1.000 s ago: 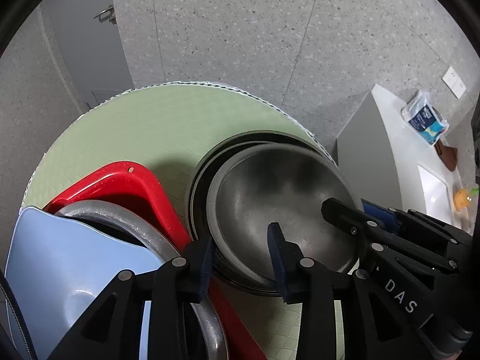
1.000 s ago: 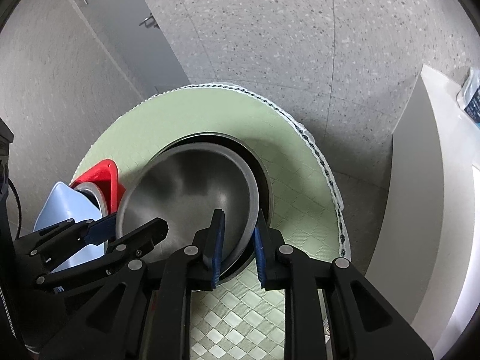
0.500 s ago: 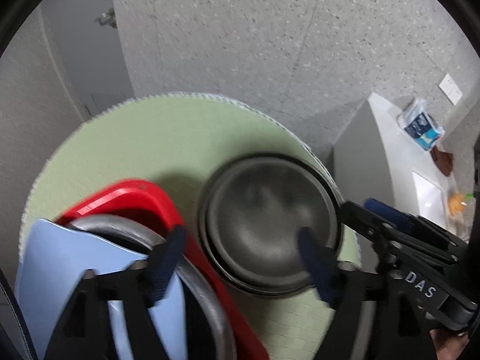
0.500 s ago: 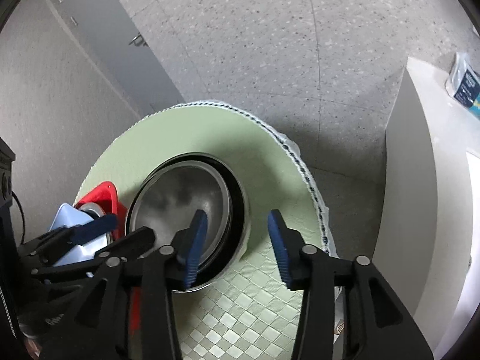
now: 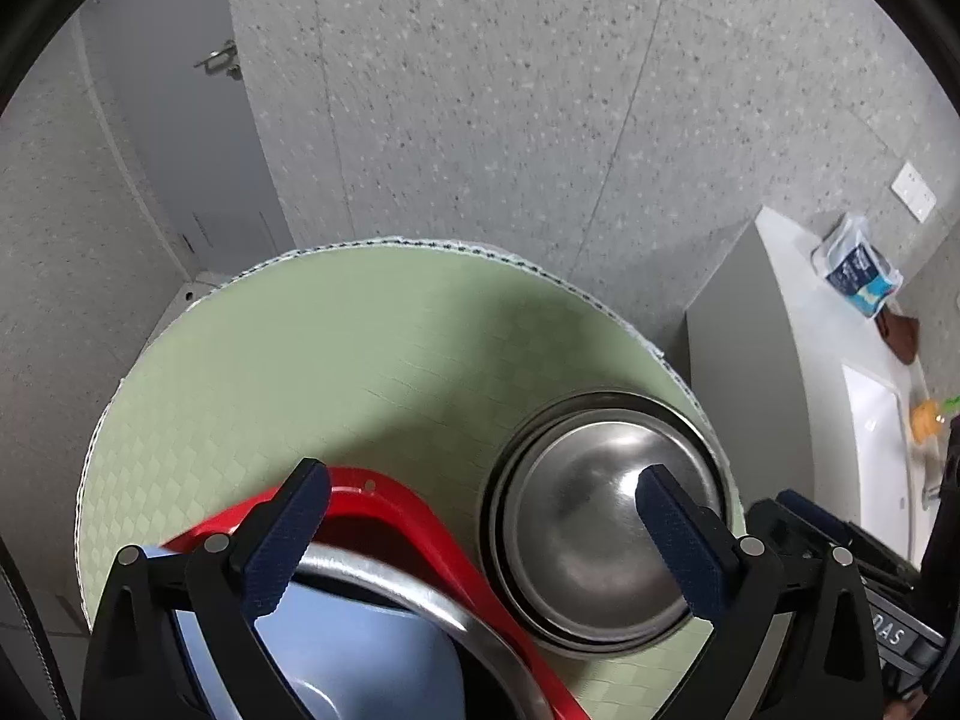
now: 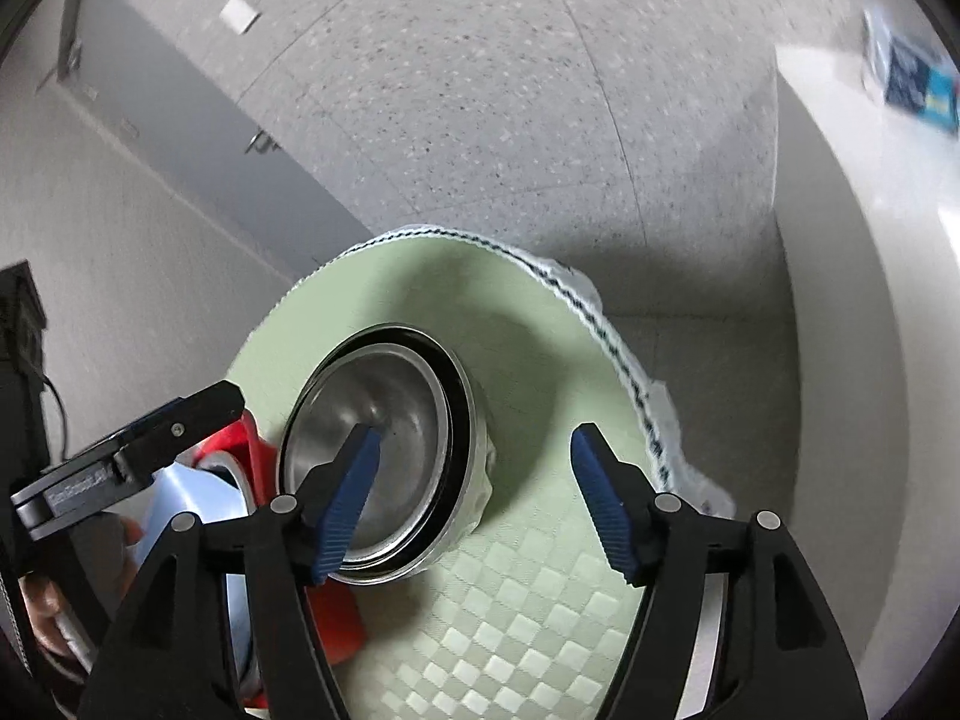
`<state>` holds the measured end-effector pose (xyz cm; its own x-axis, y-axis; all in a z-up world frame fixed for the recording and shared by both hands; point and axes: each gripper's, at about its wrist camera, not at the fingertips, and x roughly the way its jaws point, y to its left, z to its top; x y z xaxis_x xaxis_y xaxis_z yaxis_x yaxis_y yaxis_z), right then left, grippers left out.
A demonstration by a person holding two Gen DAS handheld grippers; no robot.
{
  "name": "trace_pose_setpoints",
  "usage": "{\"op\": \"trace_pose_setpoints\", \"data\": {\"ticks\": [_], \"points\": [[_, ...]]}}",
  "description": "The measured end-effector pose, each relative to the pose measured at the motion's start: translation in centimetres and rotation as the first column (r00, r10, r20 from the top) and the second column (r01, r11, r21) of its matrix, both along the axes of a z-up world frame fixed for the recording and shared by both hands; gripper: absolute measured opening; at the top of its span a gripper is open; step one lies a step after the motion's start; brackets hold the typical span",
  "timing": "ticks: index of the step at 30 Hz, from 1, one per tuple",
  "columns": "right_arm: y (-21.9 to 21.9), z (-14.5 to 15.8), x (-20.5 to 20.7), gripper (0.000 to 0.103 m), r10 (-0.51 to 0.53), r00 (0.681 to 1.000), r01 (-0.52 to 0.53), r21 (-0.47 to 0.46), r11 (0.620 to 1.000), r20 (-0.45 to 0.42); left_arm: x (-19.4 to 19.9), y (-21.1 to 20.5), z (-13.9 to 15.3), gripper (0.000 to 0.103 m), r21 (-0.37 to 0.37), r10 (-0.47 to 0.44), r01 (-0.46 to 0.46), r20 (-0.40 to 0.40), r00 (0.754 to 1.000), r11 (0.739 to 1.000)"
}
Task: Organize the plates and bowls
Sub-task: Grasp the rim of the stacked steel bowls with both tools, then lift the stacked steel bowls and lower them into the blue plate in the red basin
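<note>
You have let go of the steel bowl (image 5: 600, 546), now nested in the stack near the table's (image 5: 336, 360) right edge, both the left gripper (image 5: 480, 546) and right gripper (image 6: 474, 492) opening with nothing between them, so next reach into the red basin (image 5: 414, 516) for another dish.

Home dining corner: round clothed table (image 5: 360, 360), counter (image 5: 798, 324), door (image 5: 180, 150).
</note>
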<state>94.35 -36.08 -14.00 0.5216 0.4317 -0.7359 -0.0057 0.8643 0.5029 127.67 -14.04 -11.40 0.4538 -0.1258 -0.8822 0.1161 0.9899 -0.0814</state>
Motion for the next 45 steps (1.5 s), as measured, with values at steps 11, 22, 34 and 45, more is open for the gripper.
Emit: {"op": "trace_pose_setpoints", "data": {"ticks": [11, 22, 34, 45], "points": [[0.8, -3.5, 0.2, 0.070, 0.002, 0.994, 0.009, 0.106, 0.994, -0.105, 4.1, -0.5, -2.9, 0.100, 0.043, -0.027, 0.031, -0.072, 0.997, 0.999], [2.1, -5.3, 1.3, 0.070, 0.040, 0.989, -0.020, 0.141, 0.990, -0.140, 6.0, -3.0, -5.5, 0.097, 0.067, -0.084, 0.090, -0.089, 0.992, 0.994], [2.8, -6.5, 2.2, 0.050, 0.089, 0.985, -0.063, 0.172, 0.983, -0.149, 7.8, -4.5, -7.5, 0.061, 0.077, -0.121, 0.130, -0.107, 0.987, 0.989], [1.9, -6.3, 2.5, 0.045, 0.042, 0.990, -0.023, 0.141, 0.990, -0.136, 6.7, -5.3, -9.0, 0.035, 0.023, -0.153, 0.156, -0.109, 0.982, 0.988]]}}
